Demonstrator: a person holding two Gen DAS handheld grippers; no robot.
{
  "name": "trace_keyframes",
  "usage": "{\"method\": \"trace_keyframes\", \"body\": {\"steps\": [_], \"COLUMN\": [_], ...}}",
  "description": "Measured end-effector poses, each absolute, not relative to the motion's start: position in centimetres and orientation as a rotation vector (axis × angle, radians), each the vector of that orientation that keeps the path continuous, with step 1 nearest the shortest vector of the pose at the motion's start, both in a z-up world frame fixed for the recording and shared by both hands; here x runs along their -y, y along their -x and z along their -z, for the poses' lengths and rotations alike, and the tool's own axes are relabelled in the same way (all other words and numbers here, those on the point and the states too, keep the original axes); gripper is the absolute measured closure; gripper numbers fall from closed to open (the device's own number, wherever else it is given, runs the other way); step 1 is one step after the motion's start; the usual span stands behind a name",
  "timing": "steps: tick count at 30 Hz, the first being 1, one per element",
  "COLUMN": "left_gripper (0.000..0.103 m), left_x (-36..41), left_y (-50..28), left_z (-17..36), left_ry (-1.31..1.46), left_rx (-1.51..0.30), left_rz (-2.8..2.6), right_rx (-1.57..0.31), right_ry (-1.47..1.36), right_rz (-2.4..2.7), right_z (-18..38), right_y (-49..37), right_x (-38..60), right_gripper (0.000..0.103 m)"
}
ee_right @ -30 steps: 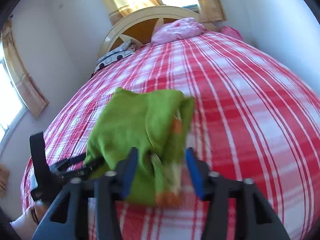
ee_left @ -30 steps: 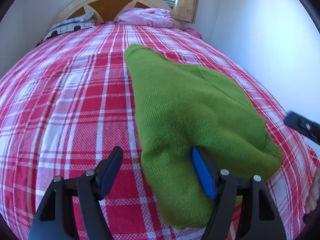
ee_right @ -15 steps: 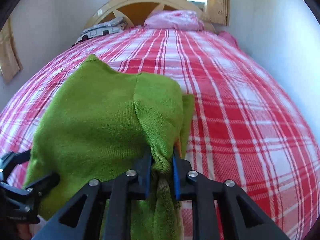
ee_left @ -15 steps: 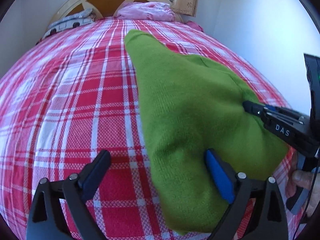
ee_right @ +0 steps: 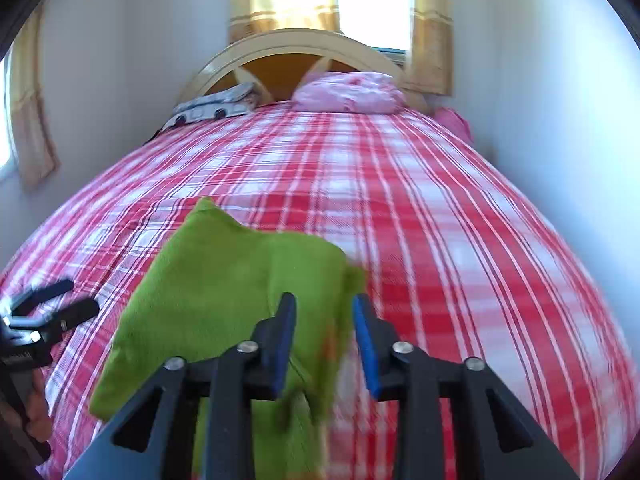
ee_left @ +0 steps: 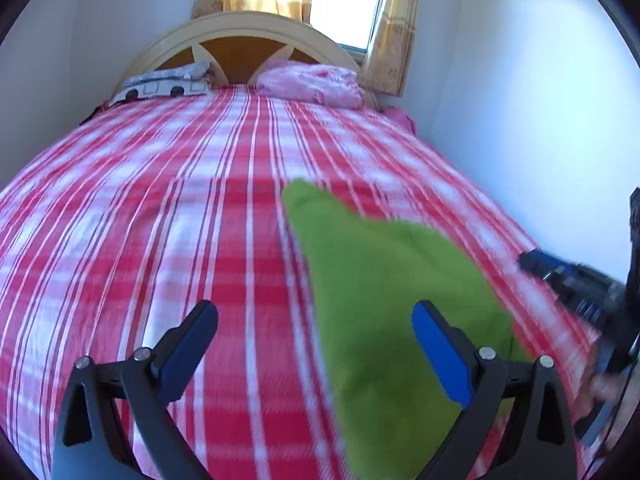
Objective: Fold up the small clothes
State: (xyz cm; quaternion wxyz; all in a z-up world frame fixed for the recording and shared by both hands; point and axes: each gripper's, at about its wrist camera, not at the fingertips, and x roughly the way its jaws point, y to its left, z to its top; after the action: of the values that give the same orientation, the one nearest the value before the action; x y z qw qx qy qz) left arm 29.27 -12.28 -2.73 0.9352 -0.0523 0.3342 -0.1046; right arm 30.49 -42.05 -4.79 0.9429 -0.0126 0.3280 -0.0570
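Note:
A green knitted garment [ee_left: 380, 280] lies folded on the red and white plaid bed cover [ee_left: 160, 220]. My left gripper [ee_left: 312, 312] hovers above it, wide open, with its right finger over the cloth and nothing held. In the right wrist view the garment [ee_right: 224, 280] spreads to the left of my right gripper [ee_right: 324, 302]. Its jaws are opening, and a loose fold of the green cloth sits in the gap without being pressed by the pads. The right gripper [ee_left: 560, 272] also shows at the right edge of the left wrist view, and the left gripper [ee_right: 52, 300] at the left edge of the right wrist view.
At the head of the bed, below a curved headboard [ee_left: 256, 28], lie a pink pillow [ee_left: 312, 80] and a grey patterned one [ee_left: 168, 84]. A white wall [ee_left: 520, 120] runs close along the bed's right side. The plaid cover [ee_right: 460, 240] stretches far ahead.
My left gripper lifted off the garment and its jaws spread wider. My right gripper pinched the garment's fold half a second ago, and its jaws now stand apart around it.

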Motion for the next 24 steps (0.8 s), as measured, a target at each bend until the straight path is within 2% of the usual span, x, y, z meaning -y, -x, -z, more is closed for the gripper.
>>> {"method": "trace_keyframes", "body": {"steps": [2, 3, 9, 12, 14, 24], "left_gripper": [0.003, 0.003, 0.001, 0.0, 0.0, 0.0], "left_x": [13.5, 14.0, 15.8, 15.5, 15.7, 18.4], "left_y": [-31.8, -32.8, -36.4, -36.6, -37.1, -36.9], "left_z": [3.1, 3.5, 8.9, 9.4, 9.6, 8.9], "left_ry": [0.087, 0.085, 0.13, 0.174, 0.172, -0.03], "left_rx": [-0.704, -0.716, -0.863, -0.876, -0.897, -0.826], "left_rz": [0.158, 0.139, 0.111, 0.129, 0.142, 0.05], "right_rx": [-0.696, -0.721, -0.865, -0.847, -0.85, -0.849], "right_ry": [0.03, 0.031, 0.07, -0.122, -0.152, 0.002], "right_rz": [0.084, 0.071, 0.124, 0.105, 0.097, 0.169], "right_z": [5.2, 5.8, 11.7, 12.2, 12.5, 12.5], "right_y": [-33.3, -34.8, -40.6, -40.6, -41.0, -42.5], "right_x": [41.3, 41.1, 42.9, 46.2, 47.0, 45.2], "right_gripper": [0.086, 0.087, 0.087, 0.086, 0.084, 0.081]}}
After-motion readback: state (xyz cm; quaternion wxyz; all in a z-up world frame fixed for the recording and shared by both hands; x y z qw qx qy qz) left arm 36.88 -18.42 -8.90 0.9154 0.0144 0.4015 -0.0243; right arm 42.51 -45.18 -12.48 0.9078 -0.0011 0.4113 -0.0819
